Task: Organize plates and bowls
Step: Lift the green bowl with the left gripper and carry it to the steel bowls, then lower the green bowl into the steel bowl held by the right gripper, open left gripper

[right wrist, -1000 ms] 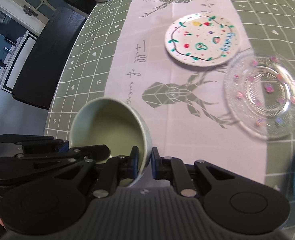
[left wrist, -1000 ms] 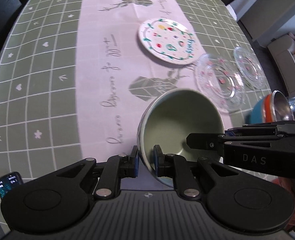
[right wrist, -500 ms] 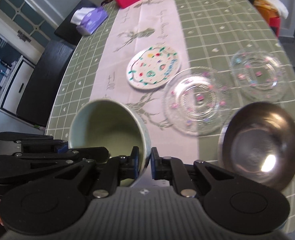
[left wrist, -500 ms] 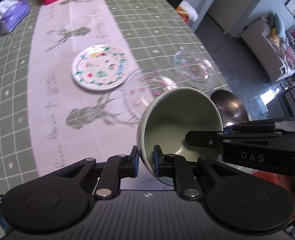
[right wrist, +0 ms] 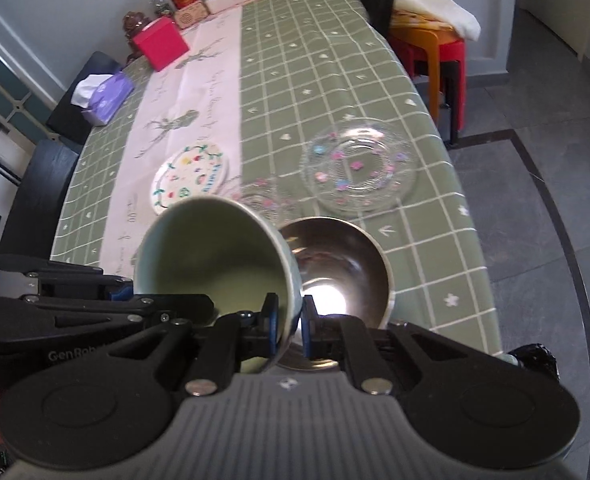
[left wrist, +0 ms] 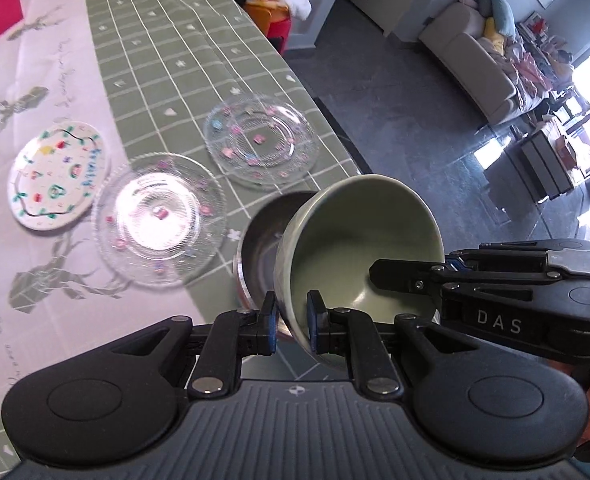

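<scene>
A pale green ceramic bowl hangs in the air, tilted, with both grippers pinching its rim. My left gripper is shut on the near rim; in the left wrist view my right gripper clamps the rim from the right. In the right wrist view my right gripper is shut on the green bowl, with my left gripper on its left side. A steel bowl sits on the table just below and right, partly hidden. Two clear glass plates and a white painted plate lie beyond.
The table has a green checked cloth with a pale runner; its right edge drops to grey floor. At the far end stand a red box, a purple tissue box, jars and a bottle. An orange stool stands beside the table.
Both grippers carried the green bowl to the right across the table and a little higher. The plates slid left in view, and the steel bowl now lies right under the green bowl.
</scene>
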`<action>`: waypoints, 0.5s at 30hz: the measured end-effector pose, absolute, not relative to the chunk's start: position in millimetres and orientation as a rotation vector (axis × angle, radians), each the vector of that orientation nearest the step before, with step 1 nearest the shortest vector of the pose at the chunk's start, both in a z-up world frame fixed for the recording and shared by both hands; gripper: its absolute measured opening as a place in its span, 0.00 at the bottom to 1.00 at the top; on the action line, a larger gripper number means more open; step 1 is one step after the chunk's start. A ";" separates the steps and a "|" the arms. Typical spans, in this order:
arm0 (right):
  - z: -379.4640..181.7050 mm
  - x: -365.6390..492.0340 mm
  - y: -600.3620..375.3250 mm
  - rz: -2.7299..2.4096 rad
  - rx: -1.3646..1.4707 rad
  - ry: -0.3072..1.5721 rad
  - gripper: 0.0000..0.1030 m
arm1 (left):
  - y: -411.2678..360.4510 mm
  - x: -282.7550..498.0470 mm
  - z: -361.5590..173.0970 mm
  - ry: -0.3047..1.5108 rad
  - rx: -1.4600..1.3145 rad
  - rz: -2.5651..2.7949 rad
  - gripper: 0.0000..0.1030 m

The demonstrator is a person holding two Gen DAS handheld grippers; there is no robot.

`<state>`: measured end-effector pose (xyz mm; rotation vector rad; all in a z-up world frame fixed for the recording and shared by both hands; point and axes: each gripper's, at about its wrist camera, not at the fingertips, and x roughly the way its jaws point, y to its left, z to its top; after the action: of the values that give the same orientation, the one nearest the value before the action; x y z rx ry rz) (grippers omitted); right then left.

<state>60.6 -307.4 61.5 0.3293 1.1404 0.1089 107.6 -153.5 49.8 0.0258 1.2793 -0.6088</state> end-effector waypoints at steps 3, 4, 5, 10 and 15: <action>44.5 66.4 -323.4 0.101 0.358 1.171 0.08 | -161.6 115.8 33.1 1.333 -0.008 -0.602 0.15; 38.8 69.1 -327.0 0.101 0.366 1.181 0.08 | -163.0 118.5 27.6 1.350 -0.019 -0.596 0.15; 33.0 71.7 -331.0 0.100 0.379 1.192 0.08 | -164.7 120.4 22.4 1.370 -0.031 -0.588 0.15; 11.2 83.4 -336.3 0.110 0.388 1.234 0.08 | -165.9 127.6 5.3 1.427 -0.056 -0.553 0.15; -0.3 96.0 -335.6 0.120 0.377 1.266 0.08 | -164.1 134.7 -2.2 1.462 -0.088 -0.512 0.15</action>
<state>96.0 -335.6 -0.3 0.3767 1.2659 0.1205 134.7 -164.1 -2.2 -0.0881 1.4615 -0.5124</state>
